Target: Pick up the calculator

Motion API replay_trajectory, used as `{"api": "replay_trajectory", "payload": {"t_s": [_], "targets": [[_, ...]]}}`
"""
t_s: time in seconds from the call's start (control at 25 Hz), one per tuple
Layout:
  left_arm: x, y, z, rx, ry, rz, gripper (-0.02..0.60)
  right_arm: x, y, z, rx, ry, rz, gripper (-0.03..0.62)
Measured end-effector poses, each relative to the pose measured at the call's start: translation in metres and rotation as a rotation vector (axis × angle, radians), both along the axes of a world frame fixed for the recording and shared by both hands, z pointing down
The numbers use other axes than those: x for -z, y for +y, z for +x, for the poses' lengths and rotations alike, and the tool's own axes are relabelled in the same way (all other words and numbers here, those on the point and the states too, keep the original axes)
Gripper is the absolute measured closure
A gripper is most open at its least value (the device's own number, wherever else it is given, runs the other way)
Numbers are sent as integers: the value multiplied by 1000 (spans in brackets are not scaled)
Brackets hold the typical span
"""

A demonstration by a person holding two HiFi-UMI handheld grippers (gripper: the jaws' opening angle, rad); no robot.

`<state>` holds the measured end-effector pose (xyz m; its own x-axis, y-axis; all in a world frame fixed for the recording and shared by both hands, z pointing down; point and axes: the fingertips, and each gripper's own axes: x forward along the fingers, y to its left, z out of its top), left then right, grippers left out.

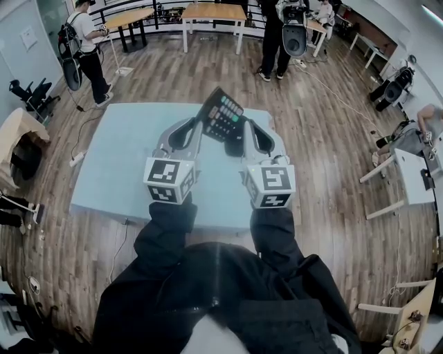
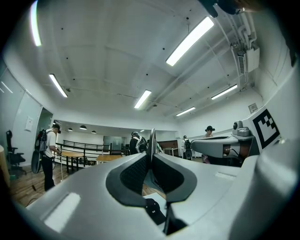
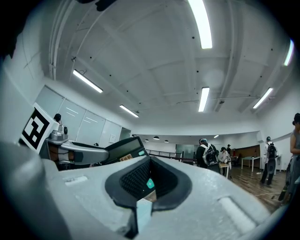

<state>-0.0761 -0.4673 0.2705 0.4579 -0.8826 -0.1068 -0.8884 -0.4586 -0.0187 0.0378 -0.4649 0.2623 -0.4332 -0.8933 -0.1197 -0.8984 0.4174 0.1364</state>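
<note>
The black calculator (image 1: pixel 223 116), with dark and green keys, hangs tilted above the pale blue table (image 1: pixel 118 159). My left gripper (image 1: pixel 199 130) is shut on its left edge. In the left gripper view the calculator (image 2: pixel 151 140) stands edge-on as a thin line between the pads of the left gripper (image 2: pixel 151 157). My right gripper (image 1: pixel 240 142) is closed on the lower right end. In the right gripper view the calculator (image 3: pixel 121 151) reaches in from the left to the tips of the right gripper (image 3: pixel 150 161). One green key shows between the pads there.
Several people stand at the back of the room, one (image 1: pixel 86 48) at the far left and one (image 1: pixel 275 34) near wooden tables (image 1: pixel 213 12). A white desk (image 1: pixel 415 176) stands at the right. A cable (image 1: pixel 83 138) trails on the wooden floor left of the table.
</note>
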Motion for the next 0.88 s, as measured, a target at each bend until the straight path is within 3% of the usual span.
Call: {"api": "replay_trajectory", "payload": {"t_s": [0.88], "targets": [[-10,-3,-6,17,6,-26,537,-7,-3,-10,26,-5,-16,595]]}}
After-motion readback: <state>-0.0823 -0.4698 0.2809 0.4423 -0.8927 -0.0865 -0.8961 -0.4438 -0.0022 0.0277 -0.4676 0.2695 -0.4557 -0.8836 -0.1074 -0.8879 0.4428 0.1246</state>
